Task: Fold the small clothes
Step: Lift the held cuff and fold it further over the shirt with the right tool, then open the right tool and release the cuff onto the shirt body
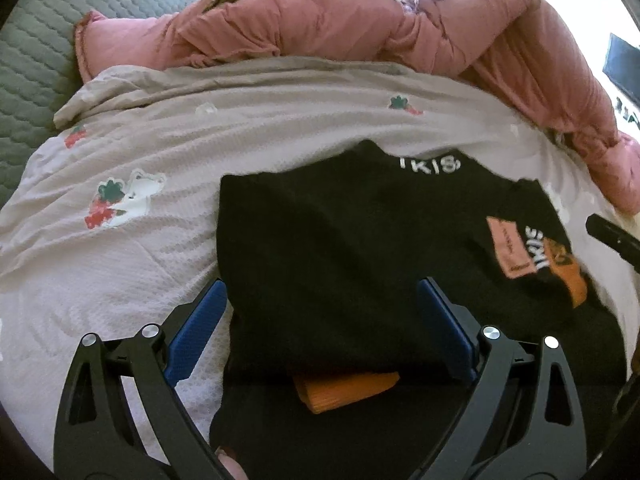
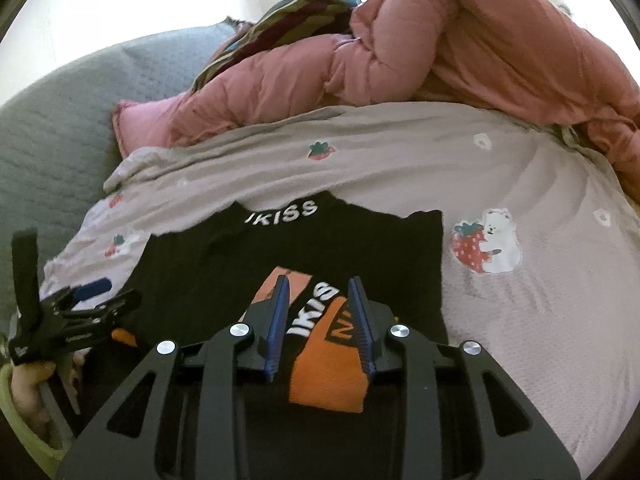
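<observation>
Two wrist views over a bed, read L to R. Left-wrist view: grey quilted cover at upper left, pale strawberry-print bedspread across the middle, pink duvet bunched along the top. The black sweater lies centre to lower right on the bedspread, collar at the top; an orange cuff peeks out from under a folded layer at bottom centre, so a sleeve looks folded in. The left tool is spread wide over the sweater's lower left edge, pinching nothing. Right-wrist view: the right tool, bottom centre, is partly parted over the orange chest print, no cloth visibly pinched. Judged partway: sides seem tucked, a final fold probably remains.
</observation>
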